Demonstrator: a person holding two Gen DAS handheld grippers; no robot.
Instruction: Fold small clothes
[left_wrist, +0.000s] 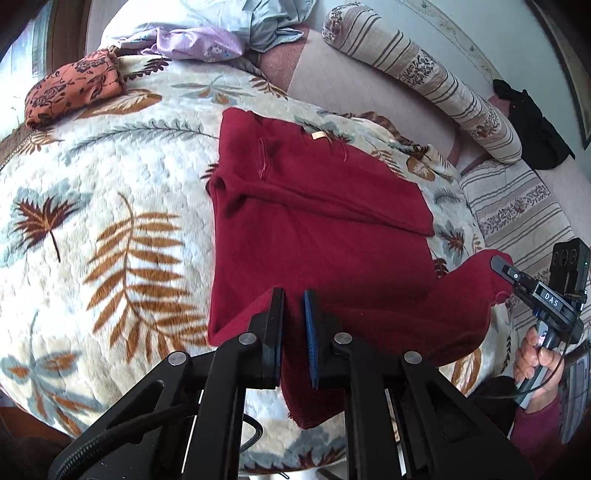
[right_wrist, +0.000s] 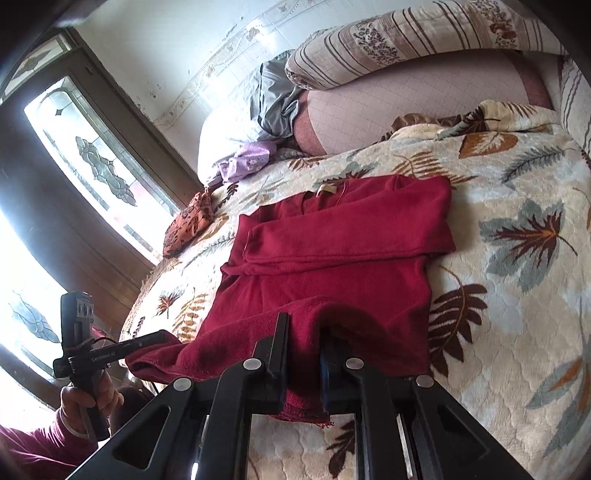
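Left fingers: black and blue-padded, drawn nearly together, clamped on the near hem of the red garment; cloth hangs down between and below them.
Right fingers: likewise closed on the hem, fabric bunched over and between them.
Left gripper: at the hem's left corner; seen from the right wrist view with its tip buried in the cloth.
Right gripper: at the hem's right corner; seen from the left wrist view gripping a raised corner.
Garment, position: lies on the leaf-patterned blanket, near edge lifted off it.
Garment, long axis: runs away from the grippers, collar and label at the far end.
Garment, fold: a sleeve lies crosswise over the chest.
Surroundings: orange floral cloth, lilac garment, striped bolster, black cloth.
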